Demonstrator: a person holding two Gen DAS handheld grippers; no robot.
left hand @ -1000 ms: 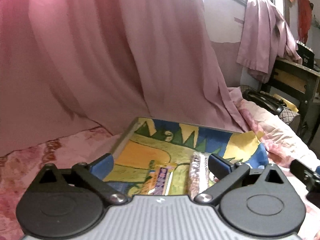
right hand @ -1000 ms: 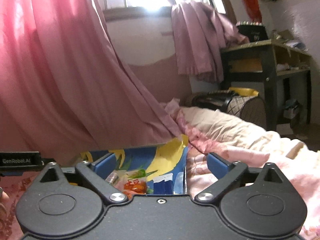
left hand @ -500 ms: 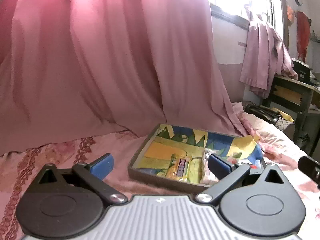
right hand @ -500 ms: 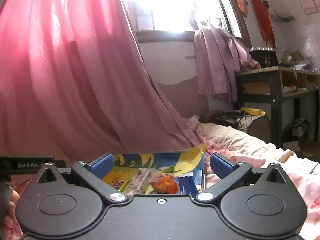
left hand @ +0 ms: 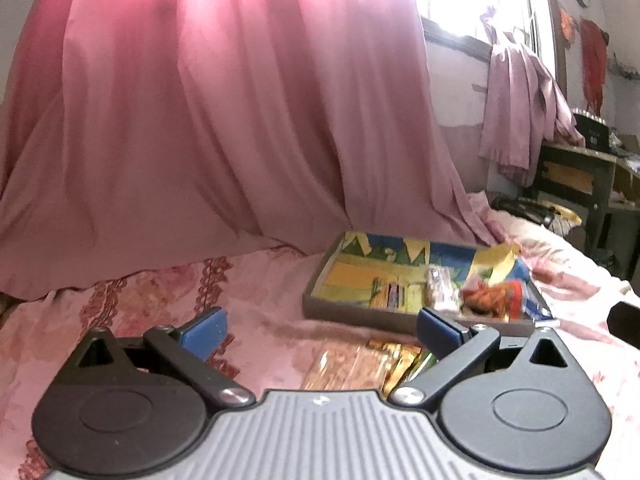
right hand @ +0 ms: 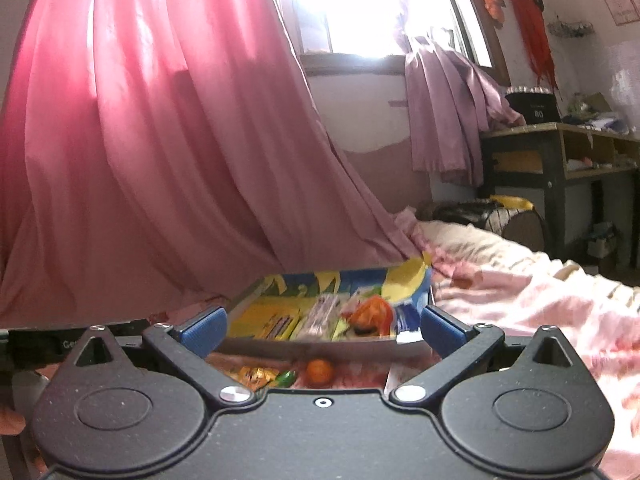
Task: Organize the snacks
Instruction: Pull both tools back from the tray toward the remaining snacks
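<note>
A shallow tray (left hand: pixel 352 314) with a yellow, blue and green lining lies on the pink bed cover; the right wrist view shows the tray (right hand: pixel 304 346) too. Inside it are a yellow bar (left hand: pixel 390 294), a clear packet (left hand: pixel 438 288) and an orange-red packet (left hand: pixel 494 294). Golden wrapped snacks (left hand: pixel 360 364) lie loose on the cover in front of the tray. My left gripper (left hand: pixel 320 330) hangs open above them, holding nothing. My right gripper (right hand: pixel 322 326) is open and empty before the tray, with a small orange ball (right hand: pixel 319 371) and yellow packet (right hand: pixel 256 374) on the cover below it.
A pink curtain (left hand: pixel 200 120) drapes onto the bed behind the tray. A dark desk (right hand: pixel 560 160) and a black basket (right hand: pixel 480 212) stand at the right, beyond the bed. A hand (right hand: pixel 10 420) shows at the lower left of the right wrist view.
Both grippers have pulled back and up from the tray. The tray now looks smaller and farther off, and loose snacks in front of it have come into view.
</note>
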